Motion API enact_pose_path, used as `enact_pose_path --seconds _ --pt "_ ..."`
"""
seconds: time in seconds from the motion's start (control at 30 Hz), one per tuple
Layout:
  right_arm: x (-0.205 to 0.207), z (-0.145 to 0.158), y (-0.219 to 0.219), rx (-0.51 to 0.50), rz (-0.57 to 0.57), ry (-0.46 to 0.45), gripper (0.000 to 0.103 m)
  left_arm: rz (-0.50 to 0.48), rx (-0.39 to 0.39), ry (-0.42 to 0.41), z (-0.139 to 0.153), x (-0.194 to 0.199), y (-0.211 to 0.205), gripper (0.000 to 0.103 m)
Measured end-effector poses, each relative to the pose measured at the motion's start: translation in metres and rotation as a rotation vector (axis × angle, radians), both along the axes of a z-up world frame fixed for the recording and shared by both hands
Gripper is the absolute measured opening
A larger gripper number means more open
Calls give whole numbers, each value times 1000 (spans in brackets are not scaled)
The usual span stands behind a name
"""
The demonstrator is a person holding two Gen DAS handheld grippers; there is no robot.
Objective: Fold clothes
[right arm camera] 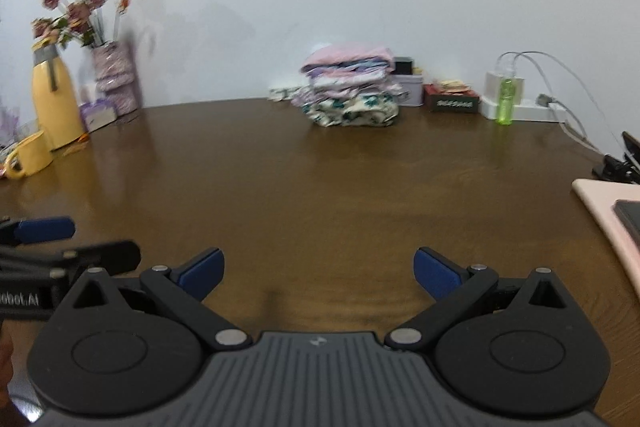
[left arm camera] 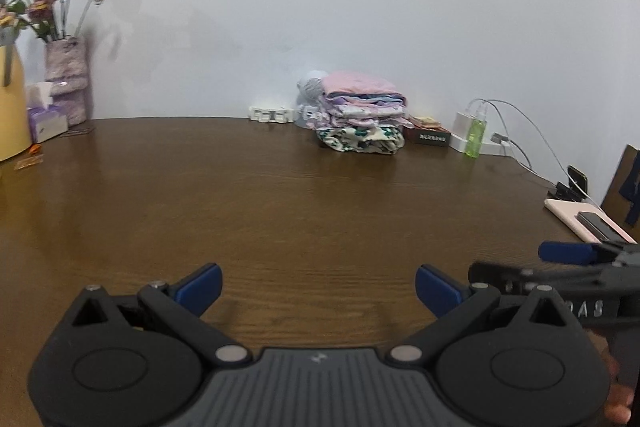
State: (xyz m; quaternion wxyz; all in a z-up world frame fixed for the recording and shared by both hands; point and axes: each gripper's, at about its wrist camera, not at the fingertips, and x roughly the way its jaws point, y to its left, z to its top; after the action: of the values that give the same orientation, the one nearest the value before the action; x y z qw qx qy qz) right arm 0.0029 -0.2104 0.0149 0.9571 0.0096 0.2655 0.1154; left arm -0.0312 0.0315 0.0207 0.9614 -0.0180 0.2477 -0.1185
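Left tongs: the left gripper (left arm camera: 318,287) hangs over bare wood at the near side of the table (left arm camera: 240,211), its blue fingers (left arm camera: 200,287) spread wide with nothing between them.
Right tongs: the right gripper (right arm camera: 318,273) is likewise spread wide and holds nothing (it also shows at the right edge of the left view, just beside the left one).
Clothes: the stack of folded clothes (left arm camera: 362,115) sits at the far edge of the table against the wall, well apart from both tongs, ahead of them and slightly right of centre; pink piece on top, floral print at the bottom.
Beside the stack: a green bottle (left arm camera: 476,137) and a dark box (left arm camera: 428,135) to its right.
Far left: a vase of flowers (right arm camera: 114,79), a yellow jug (right arm camera: 54,103).
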Motion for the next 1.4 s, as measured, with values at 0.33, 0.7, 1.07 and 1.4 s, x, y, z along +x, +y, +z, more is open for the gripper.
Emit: enact_pose_path --seconds 0.33,0.7,1.07,1.4 --pt "-12 -9 12 -49 4 -28 103 29 -31 -6 -7 3 4 103" --pt "-14 -15 11 -42 -5 -8 103 21 -52 43 -16 4 8 103" --pt "-16 -15 3 -3 -31 -19 103 21 -42 36 -15 1 6 102" --pt "-19 -12 3 -7 -33 -45 103 8 -13 13 -13 -3 1 101"
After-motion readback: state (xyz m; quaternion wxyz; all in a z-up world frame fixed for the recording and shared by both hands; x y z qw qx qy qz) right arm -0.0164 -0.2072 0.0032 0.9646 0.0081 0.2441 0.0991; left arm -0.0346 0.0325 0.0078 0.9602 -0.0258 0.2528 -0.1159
